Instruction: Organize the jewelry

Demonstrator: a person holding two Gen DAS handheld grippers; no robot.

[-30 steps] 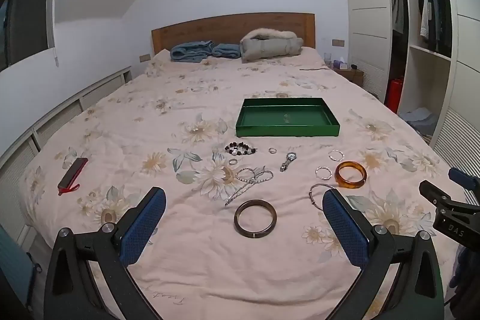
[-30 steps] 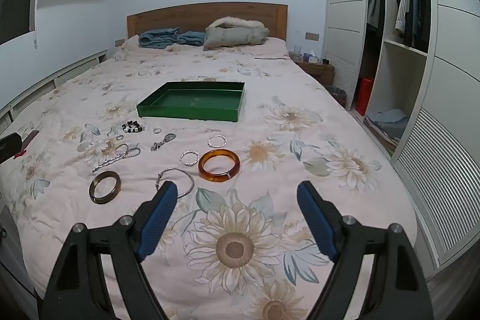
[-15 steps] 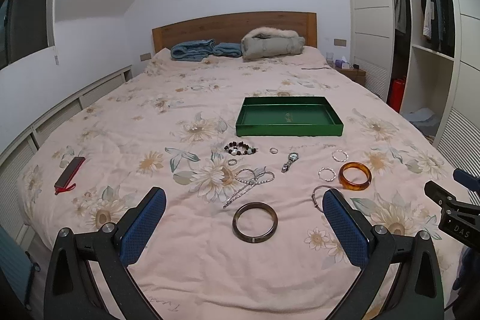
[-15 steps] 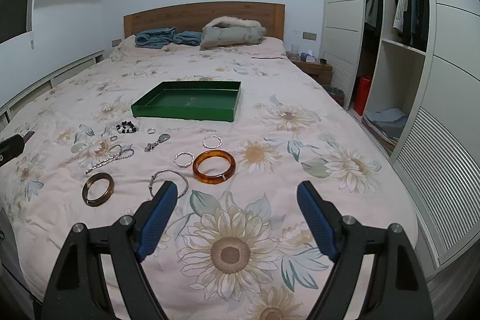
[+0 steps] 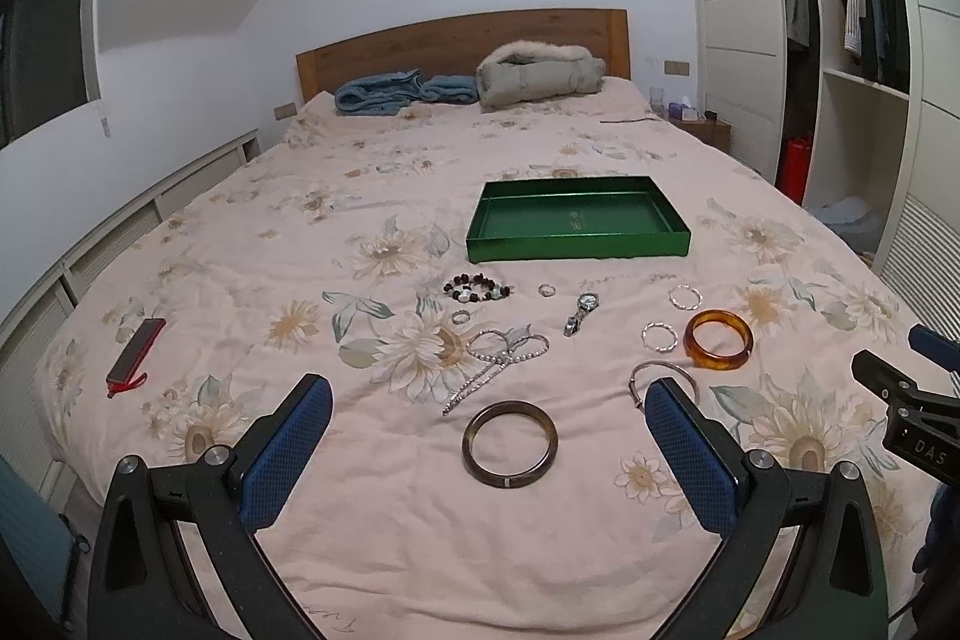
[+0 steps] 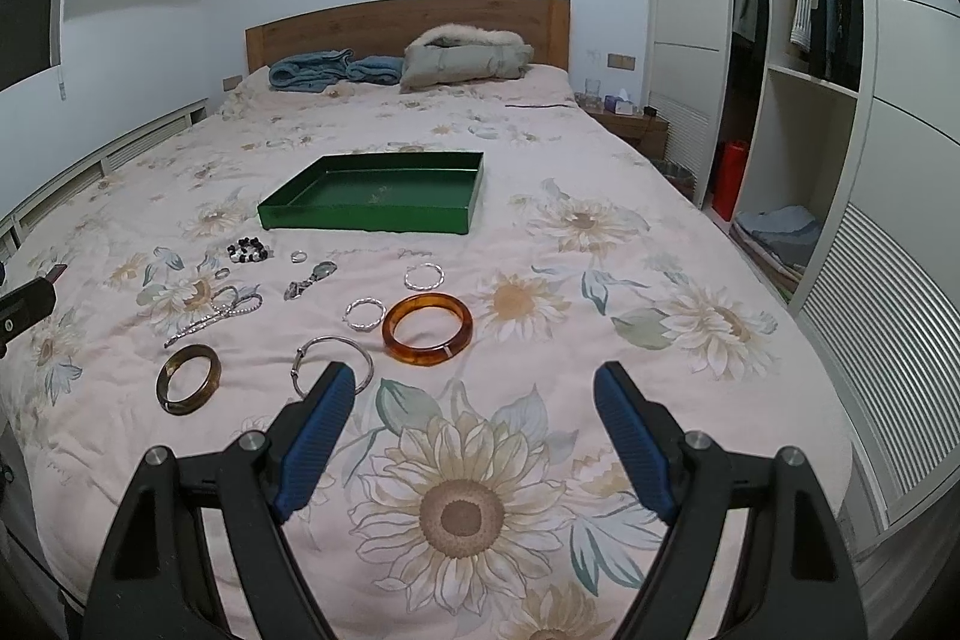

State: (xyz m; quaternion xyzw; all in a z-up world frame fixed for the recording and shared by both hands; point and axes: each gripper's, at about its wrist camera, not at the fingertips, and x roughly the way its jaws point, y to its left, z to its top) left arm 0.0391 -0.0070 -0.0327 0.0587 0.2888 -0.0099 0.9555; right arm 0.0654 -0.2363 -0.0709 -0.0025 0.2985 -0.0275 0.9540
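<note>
A green tray (image 5: 576, 249) (image 6: 366, 221) lies empty on the flowered bedspread. In front of it lie a bead bracelet (image 5: 477, 290), small rings, a watch (image 5: 581, 313), thin silver bangles (image 5: 659, 337), an amber bangle (image 5: 718, 340) (image 6: 427, 329), a pearl necklace (image 5: 501, 358), a dark bangle (image 5: 510, 443) (image 6: 188, 378) and a silver cuff (image 6: 331, 361). My left gripper (image 5: 486, 454) is open and empty, with the dark bangle between its fingers' line of sight. My right gripper (image 6: 474, 436) is open and empty, just short of the amber bangle.
A red flat case (image 5: 137, 355) lies at the bed's left edge. Folded blue blankets (image 5: 384, 91) and a grey coat (image 5: 540, 76) sit by the headboard. An open wardrobe (image 6: 798, 100) stands to the right of the bed.
Both grippers have drifted slightly; the jewelry appears a little further left in the right wrist view. Nothing has been taken hold of.
</note>
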